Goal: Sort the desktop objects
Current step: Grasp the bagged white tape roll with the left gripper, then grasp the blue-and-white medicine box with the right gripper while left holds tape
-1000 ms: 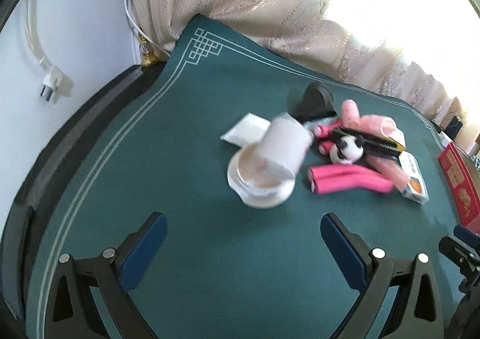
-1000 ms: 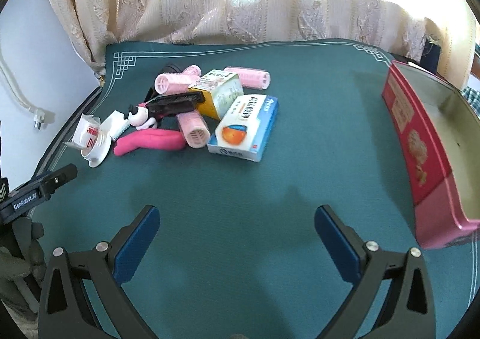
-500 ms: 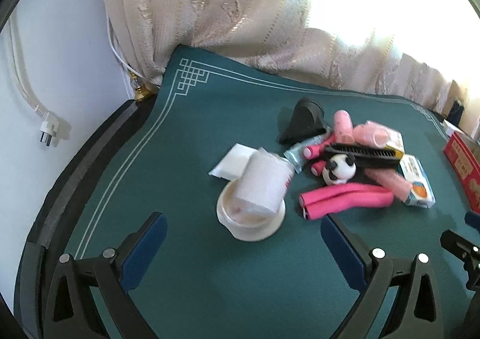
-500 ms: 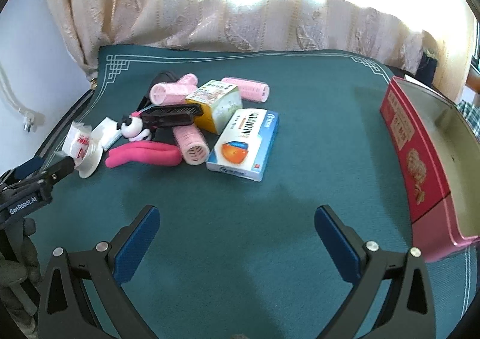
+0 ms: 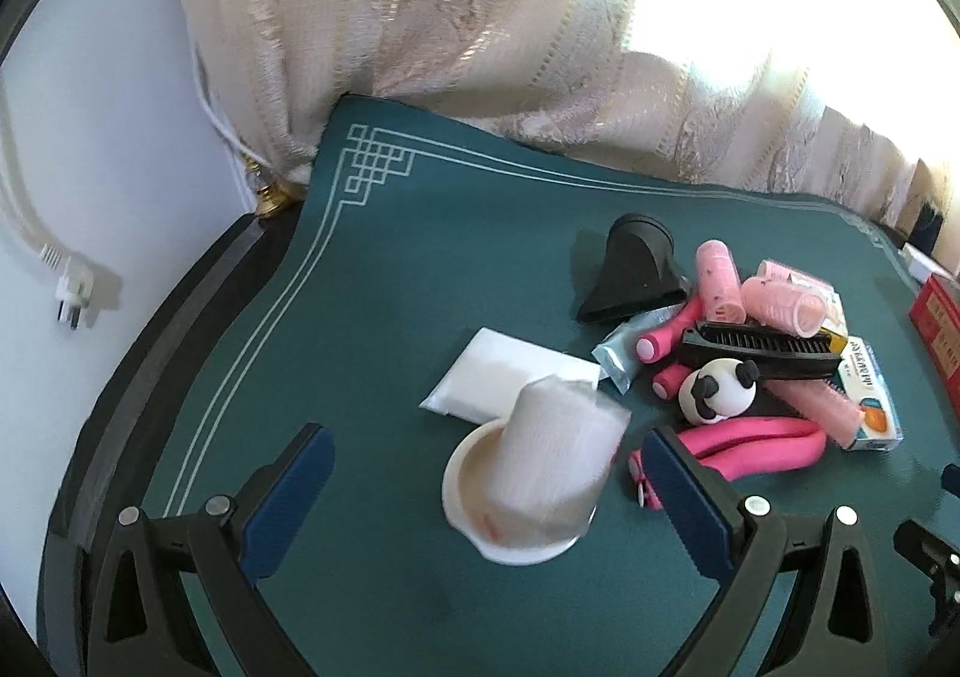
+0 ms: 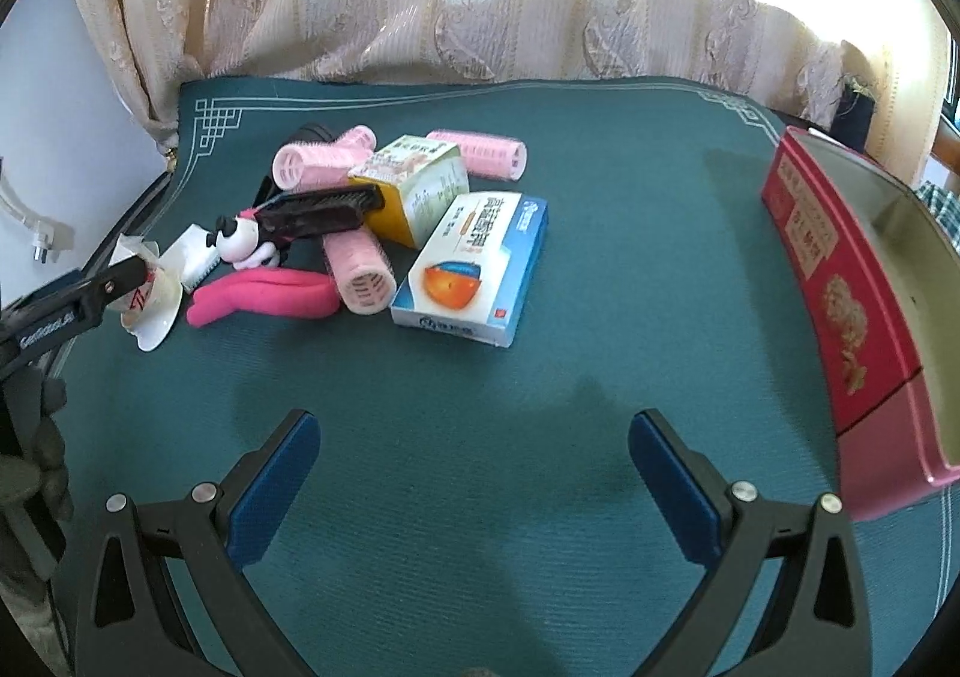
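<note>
The red box (image 6: pixel 840 281) is standing open at the bench's (image 6: pixel 600 257) right edge, well apart from the pile.

Risk: the left gripper (image 5: pixel 486 488), jaws spread, is straddling the paper cup (image 5: pixel 540 467) tilted on its lid; closing could crush or tip it.

The right gripper (image 6: pixel 474 473), jaws spread, is holding nothing.

Count: two cartons, four curlers visible.

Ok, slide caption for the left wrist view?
Open left gripper approaching a tipped white paper cup beside a clutter pile of pink hair rollers on the green mat.
</note>
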Action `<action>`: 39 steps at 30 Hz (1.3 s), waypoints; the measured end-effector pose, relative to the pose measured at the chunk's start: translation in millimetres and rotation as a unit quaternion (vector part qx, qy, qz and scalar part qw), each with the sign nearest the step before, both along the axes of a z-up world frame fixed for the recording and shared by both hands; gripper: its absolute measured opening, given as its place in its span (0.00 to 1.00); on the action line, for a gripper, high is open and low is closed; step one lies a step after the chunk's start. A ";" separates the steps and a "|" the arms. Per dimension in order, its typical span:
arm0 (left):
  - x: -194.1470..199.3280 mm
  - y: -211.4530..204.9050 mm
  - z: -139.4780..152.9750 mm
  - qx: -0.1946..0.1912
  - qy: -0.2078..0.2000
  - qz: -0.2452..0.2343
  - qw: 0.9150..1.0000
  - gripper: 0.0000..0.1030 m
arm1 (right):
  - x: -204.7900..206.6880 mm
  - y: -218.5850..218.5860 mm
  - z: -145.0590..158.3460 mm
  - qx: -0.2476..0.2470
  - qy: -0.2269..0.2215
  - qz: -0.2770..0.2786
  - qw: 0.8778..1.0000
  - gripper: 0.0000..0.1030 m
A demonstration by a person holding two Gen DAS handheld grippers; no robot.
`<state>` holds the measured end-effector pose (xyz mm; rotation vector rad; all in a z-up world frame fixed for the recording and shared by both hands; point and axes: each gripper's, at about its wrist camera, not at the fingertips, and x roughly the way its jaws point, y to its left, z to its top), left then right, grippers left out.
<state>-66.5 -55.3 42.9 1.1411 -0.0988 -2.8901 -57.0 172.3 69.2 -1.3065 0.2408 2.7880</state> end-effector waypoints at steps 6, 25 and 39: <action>-8.2 2.1 -8.1 0.011 -0.012 -0.009 1.000 0.72 | 3.3 0.4 1.6 -0.006 0.010 0.001 1.000 1.00; 15.6 1.5 2.1 0.054 0.036 -0.036 0.997 0.37 | -18.4 4.4 14.6 0.040 -0.014 -0.027 0.999 0.94; 20.1 1.9 2.2 0.057 0.037 -0.042 0.997 0.37 | -103.2 1.7 -12.2 0.050 -0.065 -0.073 0.994 0.78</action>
